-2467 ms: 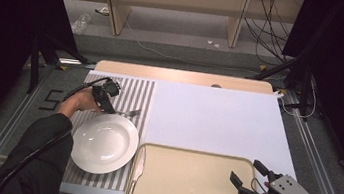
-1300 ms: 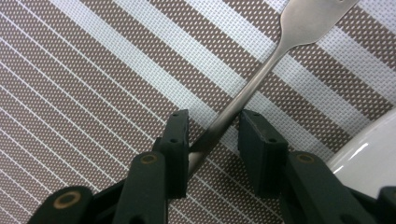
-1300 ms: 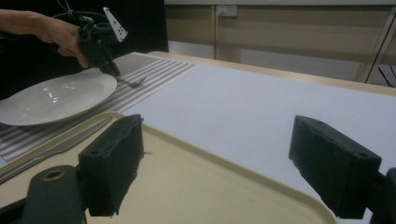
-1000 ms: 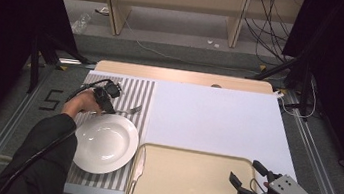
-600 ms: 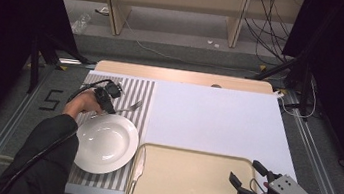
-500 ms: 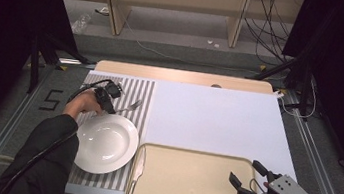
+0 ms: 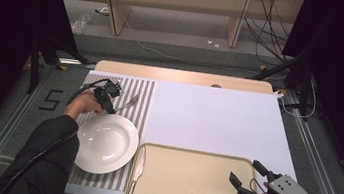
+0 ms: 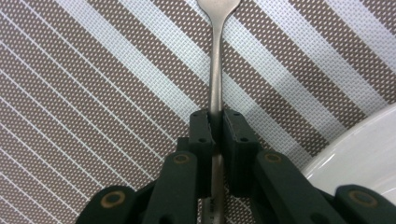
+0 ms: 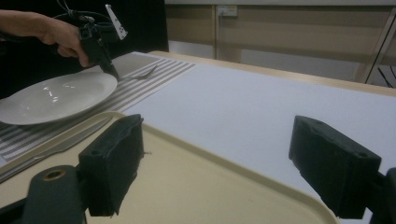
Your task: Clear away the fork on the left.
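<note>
A metal fork [image 8: 215, 70] lies on the striped placemat [image 7: 135, 92], just beyond the white plate [image 7: 106, 143]. My left gripper [image 8: 215, 126] points down at it and is shut on the fork's handle. Its jaws have just been closing, and the pads now press the handle from both sides. From above, this gripper [image 7: 110, 108] sits at the plate's far rim with the fork [image 7: 129, 102] pointing away to the right. My right gripper [image 9: 219, 144] stands open with nothing between its jaws, over the near right corner of the beige tray [image 7: 188, 185].
A table knife [image 7: 138, 165] lies along the tray's left edge. A white mat [image 7: 212, 117] covers the table's middle and right. The plate's rim [image 8: 364, 149] lies close to the left gripper's right side.
The left gripper has stayed at the fork's handle, while the person's left elbow has drawn in toward the plate. The right gripper has not moved.
</note>
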The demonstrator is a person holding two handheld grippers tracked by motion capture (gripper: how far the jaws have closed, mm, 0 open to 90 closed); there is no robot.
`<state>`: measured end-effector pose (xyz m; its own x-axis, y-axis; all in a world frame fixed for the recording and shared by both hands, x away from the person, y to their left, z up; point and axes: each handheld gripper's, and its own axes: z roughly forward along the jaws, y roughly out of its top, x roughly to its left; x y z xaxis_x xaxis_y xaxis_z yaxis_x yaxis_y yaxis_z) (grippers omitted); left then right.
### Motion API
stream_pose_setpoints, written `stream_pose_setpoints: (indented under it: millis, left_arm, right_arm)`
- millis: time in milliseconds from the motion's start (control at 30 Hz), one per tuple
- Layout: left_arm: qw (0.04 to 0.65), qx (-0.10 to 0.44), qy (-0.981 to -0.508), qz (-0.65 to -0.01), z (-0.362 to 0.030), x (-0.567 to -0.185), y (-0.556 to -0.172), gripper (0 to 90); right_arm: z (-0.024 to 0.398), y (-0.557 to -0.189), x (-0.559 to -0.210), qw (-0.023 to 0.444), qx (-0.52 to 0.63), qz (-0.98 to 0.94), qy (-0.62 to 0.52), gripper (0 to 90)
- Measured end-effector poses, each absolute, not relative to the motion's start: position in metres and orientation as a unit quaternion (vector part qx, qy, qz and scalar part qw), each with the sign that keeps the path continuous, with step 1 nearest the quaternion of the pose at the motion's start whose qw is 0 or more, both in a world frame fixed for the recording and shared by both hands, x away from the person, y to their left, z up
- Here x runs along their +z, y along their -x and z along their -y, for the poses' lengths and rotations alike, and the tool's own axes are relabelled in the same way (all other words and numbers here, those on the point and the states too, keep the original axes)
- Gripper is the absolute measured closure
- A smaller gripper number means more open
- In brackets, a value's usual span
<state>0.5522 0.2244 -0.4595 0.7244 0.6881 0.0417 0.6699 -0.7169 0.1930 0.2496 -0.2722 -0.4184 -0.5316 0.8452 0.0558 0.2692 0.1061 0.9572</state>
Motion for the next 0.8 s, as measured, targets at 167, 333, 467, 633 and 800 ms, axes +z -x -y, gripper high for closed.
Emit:
stream_pose_setpoints:
  millis: [167,333,467,633,800]
  left_arm:
    - [0.092,0.048,-0.915,-0.389,-0.231,-0.458,-0.554,82.8]
    - [0.103,0.059,-0.903,-0.412,-0.239,-0.449,-0.556,82.8]
    - [0.105,0.069,-0.900,-0.418,-0.243,-0.443,-0.556,82.8]
    - [0.117,0.084,-0.892,-0.428,-0.246,-0.436,-0.555,82.9]
    - [0.135,0.096,-0.884,-0.436,-0.249,-0.424,-0.553,82.8]
  right_arm:
    - [0.272,-0.249,-0.418,0.269,0.534,-0.693,-0.402,18.8]
    - [0.272,-0.250,-0.418,0.269,0.532,-0.695,-0.403,18.8]
    - [0.272,-0.250,-0.419,0.269,0.533,-0.694,-0.402,18.8]
    - [0.272,-0.250,-0.419,0.270,0.534,-0.694,-0.402,18.8]
    - [0.272,-0.250,-0.419,0.270,0.532,-0.695,-0.402,18.8]
